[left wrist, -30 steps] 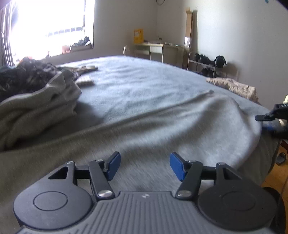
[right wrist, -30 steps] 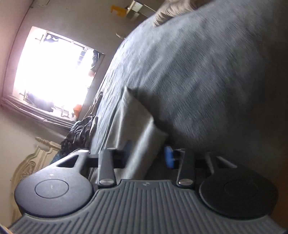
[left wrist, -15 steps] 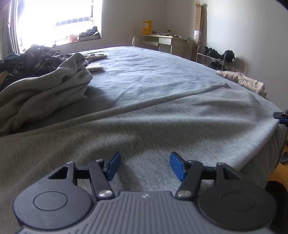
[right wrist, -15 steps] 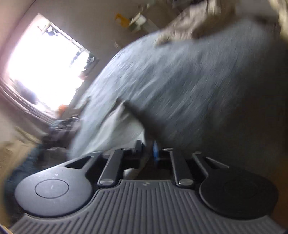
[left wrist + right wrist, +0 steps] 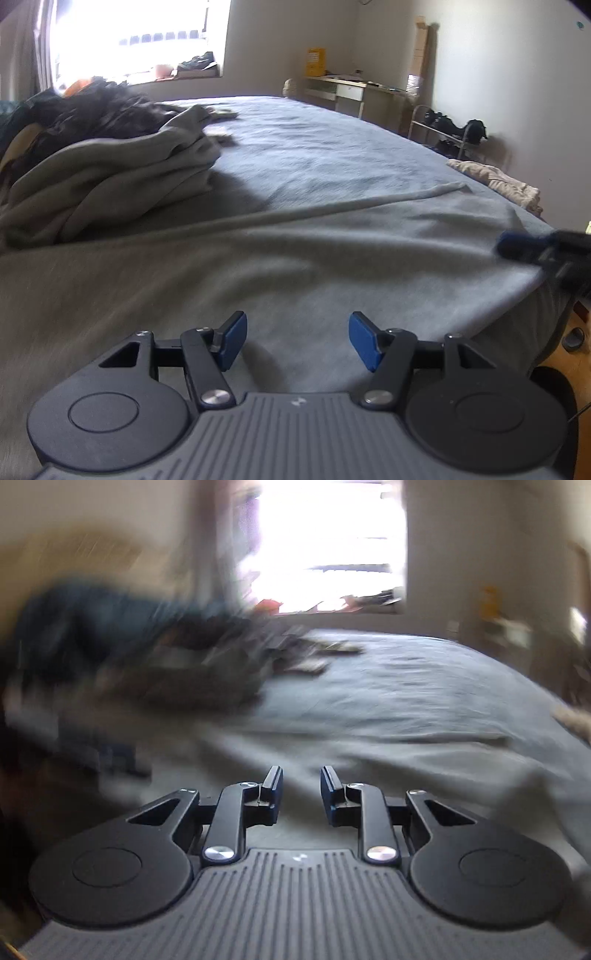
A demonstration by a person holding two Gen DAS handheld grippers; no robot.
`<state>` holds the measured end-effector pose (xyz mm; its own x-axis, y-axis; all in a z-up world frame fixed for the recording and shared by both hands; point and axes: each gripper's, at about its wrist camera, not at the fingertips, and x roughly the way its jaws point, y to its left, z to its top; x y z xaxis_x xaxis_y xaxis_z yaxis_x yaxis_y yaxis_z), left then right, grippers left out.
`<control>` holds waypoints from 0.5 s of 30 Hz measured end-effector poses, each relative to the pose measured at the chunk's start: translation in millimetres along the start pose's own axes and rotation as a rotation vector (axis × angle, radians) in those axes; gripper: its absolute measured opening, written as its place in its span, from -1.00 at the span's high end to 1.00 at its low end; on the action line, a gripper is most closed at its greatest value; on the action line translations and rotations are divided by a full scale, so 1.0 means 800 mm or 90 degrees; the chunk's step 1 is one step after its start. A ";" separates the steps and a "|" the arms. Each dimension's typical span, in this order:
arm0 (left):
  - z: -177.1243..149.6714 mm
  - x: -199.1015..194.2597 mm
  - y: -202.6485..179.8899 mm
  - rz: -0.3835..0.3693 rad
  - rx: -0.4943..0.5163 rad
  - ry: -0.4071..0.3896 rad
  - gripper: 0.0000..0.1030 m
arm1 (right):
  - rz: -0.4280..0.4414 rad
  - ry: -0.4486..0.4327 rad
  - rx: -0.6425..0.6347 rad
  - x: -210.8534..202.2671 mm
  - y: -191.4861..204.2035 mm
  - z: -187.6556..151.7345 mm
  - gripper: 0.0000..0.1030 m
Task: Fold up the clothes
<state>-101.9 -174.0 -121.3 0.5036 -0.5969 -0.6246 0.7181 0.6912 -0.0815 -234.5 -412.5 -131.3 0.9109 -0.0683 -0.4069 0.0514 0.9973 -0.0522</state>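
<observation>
We've let go of the grey garment [image 5: 295, 258]: right gripper [image 5: 301, 790] now slightly apart, empty, swung upright; left gripper [image 5: 297, 341] spread, empty. Cloth lies flat on bed [image 5: 332, 147], ready for next fold.

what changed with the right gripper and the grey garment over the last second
The right gripper let go of the grey garment's edge, rolled upright and swung over the bed; nothing is between its fingers now. The left gripper stayed open and empty.
</observation>
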 end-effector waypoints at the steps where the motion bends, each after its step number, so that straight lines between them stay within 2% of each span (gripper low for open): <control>1: -0.004 -0.001 0.007 0.004 -0.008 0.001 -0.21 | -0.015 0.024 -0.029 0.009 0.001 -0.011 0.60; 3: -0.011 -0.003 0.020 0.005 -0.024 0.001 -0.21 | -0.073 0.061 -0.047 0.016 -0.021 -0.034 0.62; 5: -0.014 -0.004 0.032 0.000 -0.031 -0.003 -0.21 | -0.126 0.047 0.011 0.002 -0.078 -0.051 0.62; 8: -0.014 -0.005 0.045 -0.006 -0.036 -0.008 -0.21 | -0.255 0.061 0.149 -0.032 -0.173 -0.066 0.66; 11: -0.010 -0.006 0.050 -0.006 -0.044 -0.015 -0.21 | -0.344 0.058 0.224 -0.057 -0.219 -0.056 0.62; 12: -0.007 -0.007 0.050 -0.005 -0.049 -0.019 -0.21 | -0.350 0.044 0.239 -0.060 -0.226 -0.051 0.61; 15: -0.001 -0.006 0.046 -0.003 -0.054 -0.024 -0.21 | -0.289 -0.017 0.303 -0.058 -0.240 -0.036 0.59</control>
<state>-78.4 -145.3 -122.0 0.5191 -0.6146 -0.5940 0.6781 0.7192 -0.1515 -298.2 -601.6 -129.1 0.7655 -0.4905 -0.4165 0.6030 0.7728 0.1979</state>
